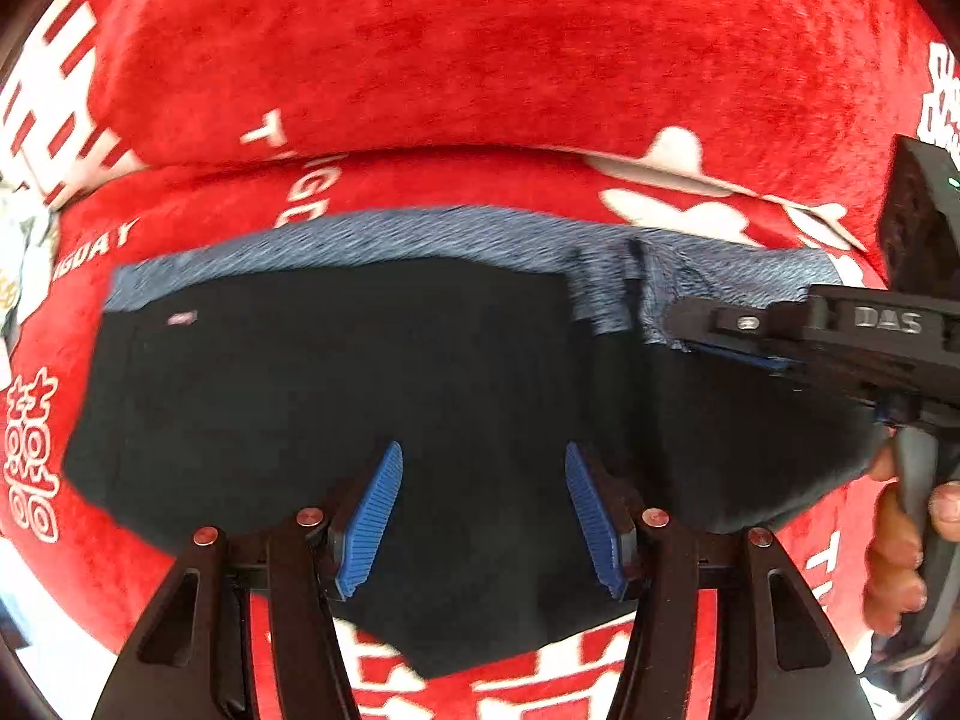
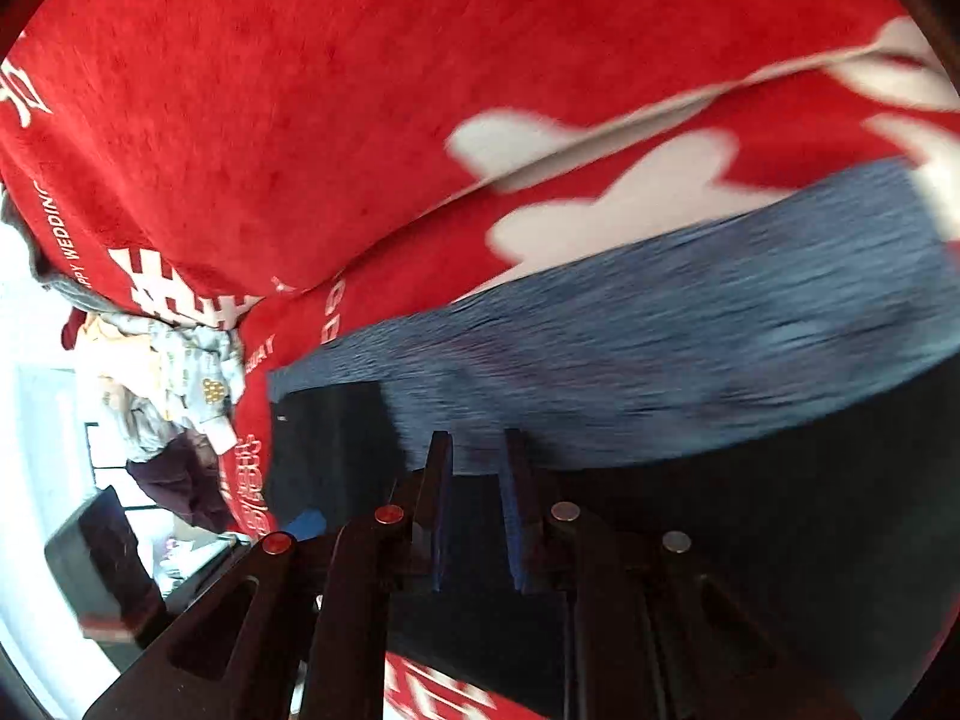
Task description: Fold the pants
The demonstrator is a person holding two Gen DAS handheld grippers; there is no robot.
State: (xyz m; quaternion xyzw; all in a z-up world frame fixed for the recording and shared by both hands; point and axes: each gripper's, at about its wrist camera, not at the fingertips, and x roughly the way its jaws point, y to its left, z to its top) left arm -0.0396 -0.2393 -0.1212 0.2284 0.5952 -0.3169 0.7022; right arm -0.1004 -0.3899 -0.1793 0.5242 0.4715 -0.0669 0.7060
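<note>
Black pants (image 1: pixel 372 396) with a blue-grey waistband (image 1: pixel 456 237) lie flat on a red sofa cover. My left gripper (image 1: pixel 483 462) is open above the black fabric and holds nothing. My right gripper (image 1: pixel 681 327) comes in from the right at the waistband's right end, its fingers close together; a grip on the cloth cannot be told. In the right wrist view the pants (image 2: pixel 750 510) and waistband (image 2: pixel 690 342) fill the lower right, and the right gripper (image 2: pixel 477 444) has its fingers a narrow gap apart over the waistband edge.
The red plush cover (image 1: pixel 480 60) with white lettering rises behind as the sofa back. A pile of light clothes (image 2: pixel 174 372) lies at the sofa's left end. A dark box (image 2: pixel 102 570) stands on the floor beyond. A hand (image 1: pixel 894 546) holds the right gripper.
</note>
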